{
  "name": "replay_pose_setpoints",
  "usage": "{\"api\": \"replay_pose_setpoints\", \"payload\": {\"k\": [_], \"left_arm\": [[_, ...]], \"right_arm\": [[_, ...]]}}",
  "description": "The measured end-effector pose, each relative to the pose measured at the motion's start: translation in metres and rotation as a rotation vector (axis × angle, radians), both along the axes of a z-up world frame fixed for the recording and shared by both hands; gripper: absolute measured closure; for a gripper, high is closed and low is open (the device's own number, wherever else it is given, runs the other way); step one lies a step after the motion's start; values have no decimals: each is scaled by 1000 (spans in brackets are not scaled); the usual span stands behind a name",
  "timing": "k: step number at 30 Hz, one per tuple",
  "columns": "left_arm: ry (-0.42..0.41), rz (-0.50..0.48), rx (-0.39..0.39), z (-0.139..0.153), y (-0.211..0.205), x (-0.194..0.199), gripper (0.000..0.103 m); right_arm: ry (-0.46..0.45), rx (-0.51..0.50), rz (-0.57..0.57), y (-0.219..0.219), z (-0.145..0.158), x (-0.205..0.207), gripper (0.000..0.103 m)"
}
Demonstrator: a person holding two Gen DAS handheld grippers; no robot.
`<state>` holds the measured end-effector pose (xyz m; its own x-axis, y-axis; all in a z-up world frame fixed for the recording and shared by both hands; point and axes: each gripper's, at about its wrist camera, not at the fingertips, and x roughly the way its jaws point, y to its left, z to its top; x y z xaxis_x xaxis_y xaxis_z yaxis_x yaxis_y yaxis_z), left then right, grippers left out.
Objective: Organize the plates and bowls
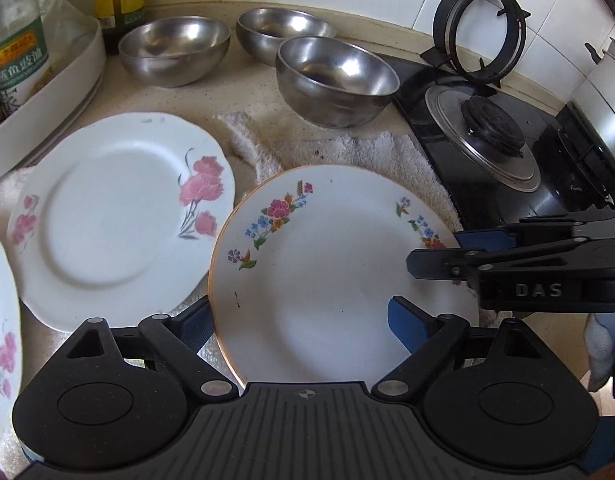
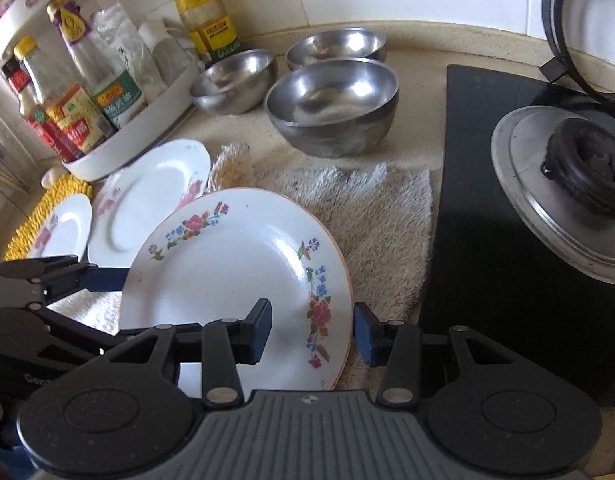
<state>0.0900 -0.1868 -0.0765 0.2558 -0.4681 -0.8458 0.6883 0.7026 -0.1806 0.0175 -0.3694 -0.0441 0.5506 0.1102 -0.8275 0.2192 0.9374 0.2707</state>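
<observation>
A white plate with small coloured flowers and an orange rim (image 1: 327, 280) (image 2: 227, 280) hangs tilted over a shaggy towel (image 2: 367, 216). My right gripper (image 2: 313, 332) is shut on its right rim, one pad on the face and the other outside the edge; in the left wrist view the right gripper (image 1: 455, 248) reaches in from the right. My left gripper (image 1: 299, 328) stands wide open across the plate's near left part, its left finger hidden under the rim. A pink-flowered plate (image 1: 115, 216) (image 2: 147, 200) lies to the left. Three steel bowls (image 1: 339, 76) (image 2: 333, 104) stand behind.
Another pink-flowered plate (image 2: 63, 228) rests on a yellow woven mat (image 2: 47, 208) at the far left. A white tray of sauce bottles (image 2: 139, 128) lines the left wall. The black gas hob (image 2: 487, 200) with its burner (image 2: 587, 168) lies right of the towel.
</observation>
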Motion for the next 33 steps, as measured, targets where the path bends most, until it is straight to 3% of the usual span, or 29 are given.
{"api": "replay_pose_setpoints", "payload": {"k": [9, 13, 33], "left_arm": [[-21, -24, -22, 6, -13, -7, 9], [-30, 24, -37, 9, -8, -5, 9], [-66, 276, -47, 24, 62, 14, 8]], "right_arm": [[-7, -51, 3, -11, 7, -7, 52], [-57, -102, -2, -16, 19, -6, 52], [-144, -86, 217, 42, 30, 53, 52]]}}
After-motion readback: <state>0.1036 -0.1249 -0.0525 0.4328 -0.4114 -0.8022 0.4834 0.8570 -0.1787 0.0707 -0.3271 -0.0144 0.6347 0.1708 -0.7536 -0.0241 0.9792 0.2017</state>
